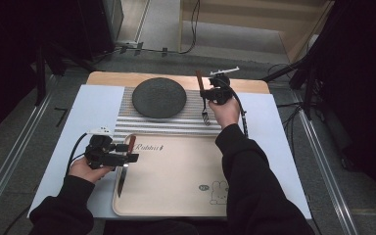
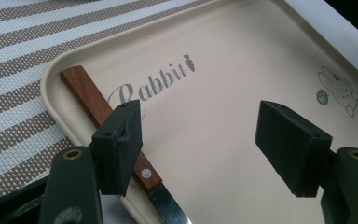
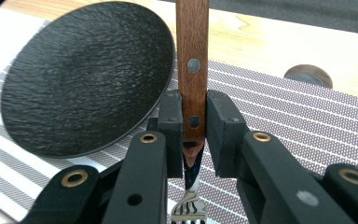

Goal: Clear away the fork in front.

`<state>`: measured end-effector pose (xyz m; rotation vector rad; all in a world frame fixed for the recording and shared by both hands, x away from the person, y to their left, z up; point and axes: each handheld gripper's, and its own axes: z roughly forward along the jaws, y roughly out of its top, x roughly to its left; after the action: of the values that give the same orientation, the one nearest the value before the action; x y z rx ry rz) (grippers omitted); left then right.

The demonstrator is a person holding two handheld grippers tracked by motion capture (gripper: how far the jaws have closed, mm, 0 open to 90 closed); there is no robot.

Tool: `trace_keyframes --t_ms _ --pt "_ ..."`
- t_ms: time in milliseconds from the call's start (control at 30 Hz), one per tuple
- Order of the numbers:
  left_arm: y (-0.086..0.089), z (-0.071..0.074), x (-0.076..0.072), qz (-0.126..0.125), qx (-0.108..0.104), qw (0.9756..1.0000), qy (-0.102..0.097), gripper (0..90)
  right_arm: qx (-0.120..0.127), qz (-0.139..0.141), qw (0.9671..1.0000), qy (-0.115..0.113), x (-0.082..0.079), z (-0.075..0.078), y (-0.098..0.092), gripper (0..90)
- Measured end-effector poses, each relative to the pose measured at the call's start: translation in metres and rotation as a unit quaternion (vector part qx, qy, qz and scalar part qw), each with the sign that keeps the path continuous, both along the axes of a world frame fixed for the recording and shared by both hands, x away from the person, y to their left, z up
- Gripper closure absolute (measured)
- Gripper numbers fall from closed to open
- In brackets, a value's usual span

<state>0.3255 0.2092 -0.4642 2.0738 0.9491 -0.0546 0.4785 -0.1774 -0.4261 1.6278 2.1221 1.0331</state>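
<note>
My right gripper point(image 1: 210, 96) is shut on a wooden-handled fork point(image 3: 192, 70). In the right gripper view both jaws clamp the lower handle, and the tines hang down toward the striped mat. The fork point(image 1: 203, 100) hovers just right of the dark round plate point(image 1: 158, 97). My left gripper point(image 1: 132, 152) stands open over the left edge of the beige tray point(image 1: 176, 196). A wooden-handled knife point(image 2: 109, 119) lies along that edge, partly under the left jaw, untouched. In the high view the knife blade point(image 1: 122, 180) points toward the person.
A striped placemat point(image 1: 127, 122) lies under the plate, on a white sheet point(image 1: 93, 105) over a wooden table. The tray bears "Rabbit" lettering point(image 2: 156, 84) and a rabbit drawing point(image 1: 215, 188). A dark knot or disc point(image 3: 307, 74) shows on the tabletop.
</note>
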Motion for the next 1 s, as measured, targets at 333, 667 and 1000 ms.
trace_keyframes --t_ms 333,667,1000 --pt "-0.002 0.003 0.002 0.006 -0.004 1.0000 -0.001 31.9 0.013 0.025 0.9992 -0.028 -0.015 0.015 0.000 75.2" --pt "-0.008 0.012 0.008 0.012 -0.013 0.9998 -0.006 31.9 0.041 0.062 0.9956 -0.058 -0.034 0.025 0.002 75.2" --pt "-0.016 0.034 0.019 0.027 -0.014 0.9993 -0.019 31.9 0.068 0.099 0.9882 -0.095 -0.058 0.033 0.003 75.2"
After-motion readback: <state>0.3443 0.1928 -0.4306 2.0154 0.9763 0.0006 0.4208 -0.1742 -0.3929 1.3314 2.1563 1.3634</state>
